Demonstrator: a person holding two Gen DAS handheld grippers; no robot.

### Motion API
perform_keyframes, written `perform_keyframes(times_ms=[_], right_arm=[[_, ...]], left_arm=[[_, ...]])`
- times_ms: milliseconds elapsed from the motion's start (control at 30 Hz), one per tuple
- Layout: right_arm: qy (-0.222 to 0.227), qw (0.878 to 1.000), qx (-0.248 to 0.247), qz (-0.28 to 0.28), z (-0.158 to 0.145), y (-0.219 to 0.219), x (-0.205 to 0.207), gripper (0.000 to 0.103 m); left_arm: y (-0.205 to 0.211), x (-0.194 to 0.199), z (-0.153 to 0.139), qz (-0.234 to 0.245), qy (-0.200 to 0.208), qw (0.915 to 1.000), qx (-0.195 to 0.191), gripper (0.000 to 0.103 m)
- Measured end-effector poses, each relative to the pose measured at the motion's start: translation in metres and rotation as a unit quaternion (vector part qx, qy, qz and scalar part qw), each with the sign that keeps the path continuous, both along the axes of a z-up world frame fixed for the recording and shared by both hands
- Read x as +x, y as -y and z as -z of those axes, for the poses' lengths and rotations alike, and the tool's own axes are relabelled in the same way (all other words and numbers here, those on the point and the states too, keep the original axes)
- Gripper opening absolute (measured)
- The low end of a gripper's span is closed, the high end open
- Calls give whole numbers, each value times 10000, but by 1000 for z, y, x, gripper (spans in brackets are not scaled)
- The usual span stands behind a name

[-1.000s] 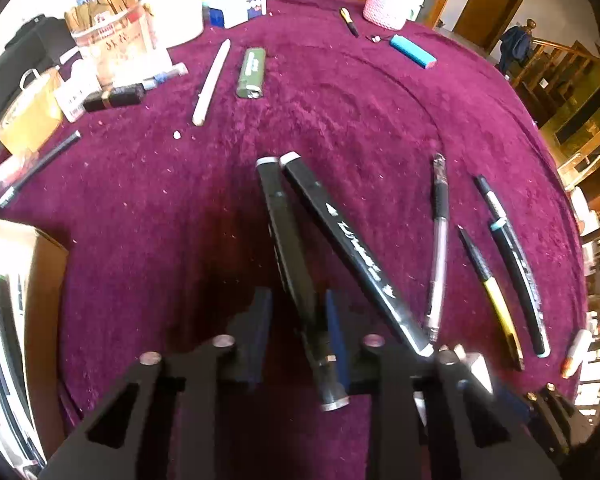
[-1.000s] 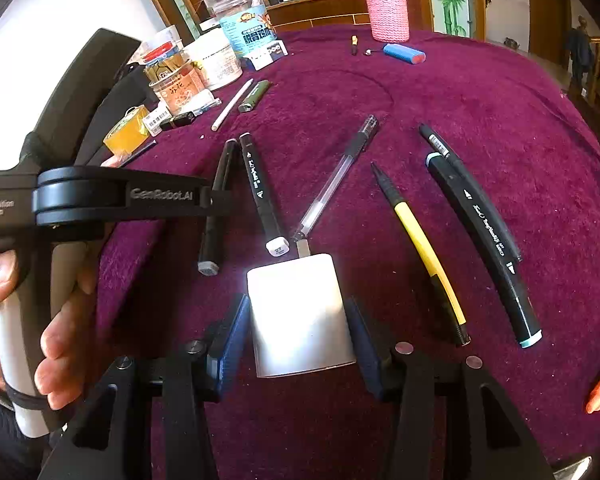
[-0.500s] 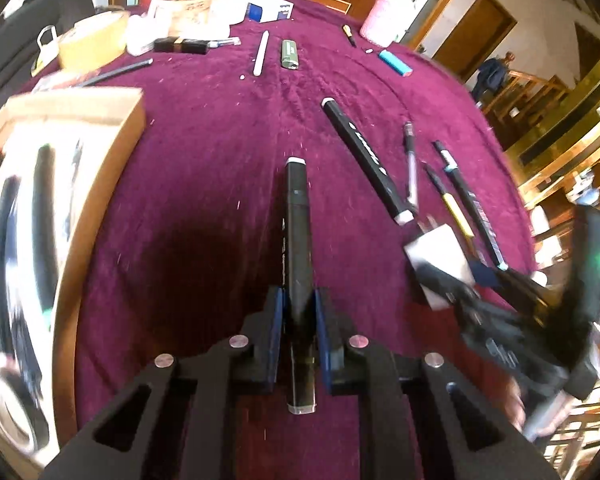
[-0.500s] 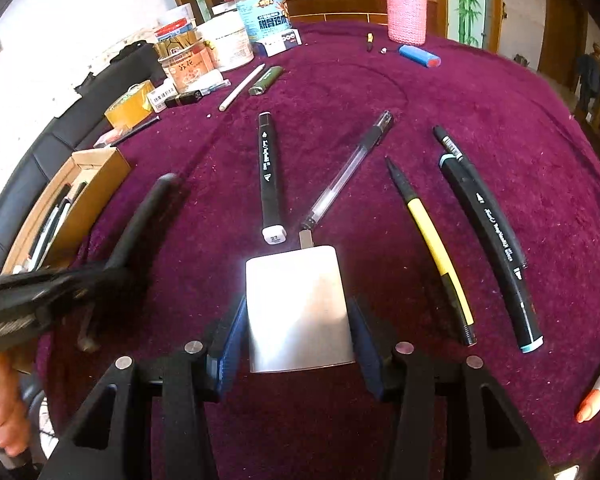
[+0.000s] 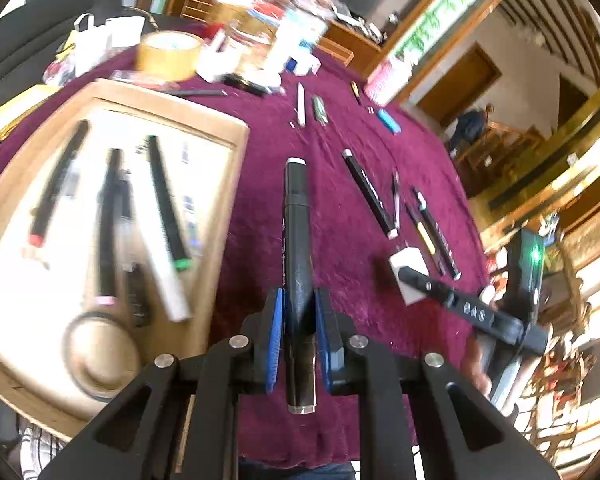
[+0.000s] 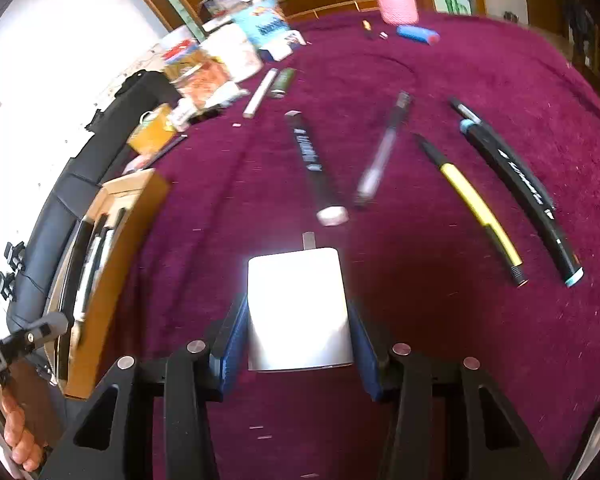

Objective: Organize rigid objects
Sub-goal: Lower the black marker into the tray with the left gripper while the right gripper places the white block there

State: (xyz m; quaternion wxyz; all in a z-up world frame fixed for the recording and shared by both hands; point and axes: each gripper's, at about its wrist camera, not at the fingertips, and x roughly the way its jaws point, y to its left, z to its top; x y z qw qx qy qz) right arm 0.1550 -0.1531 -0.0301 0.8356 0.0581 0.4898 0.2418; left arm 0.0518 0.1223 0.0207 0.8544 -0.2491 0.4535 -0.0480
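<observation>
The long black marker pen with a white cap end is straight and slim, with small white print along its side. It hangs above the dark red velvet tablecloth, just right of the shallow cardboard box that has other pens inside. The left gripper is almost closed and clamps this marker near its back end. The right gripper stands wide and grasps a white rectangular charger block between its blue pads.

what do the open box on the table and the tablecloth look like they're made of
Box: probably cardboard, matte; tan walls with raw brown edges. Tablecloth: looks like plush fabric, maybe velvet; deep magenta with a soft, creased nap and clinging lint specks.
</observation>
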Motion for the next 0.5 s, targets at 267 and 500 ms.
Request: perform_keyframes(times_ms=[267,500], right_arm=[[390,9915,460,-1156,-46,-115,-36,52],[328,9861,472,-1560,-50,-209,-10,52]], left_arm=[[-77,-17,-3,-677,68,9976,-91,15],[-127,-5,2,-1017,-13,9948,-24,15]])
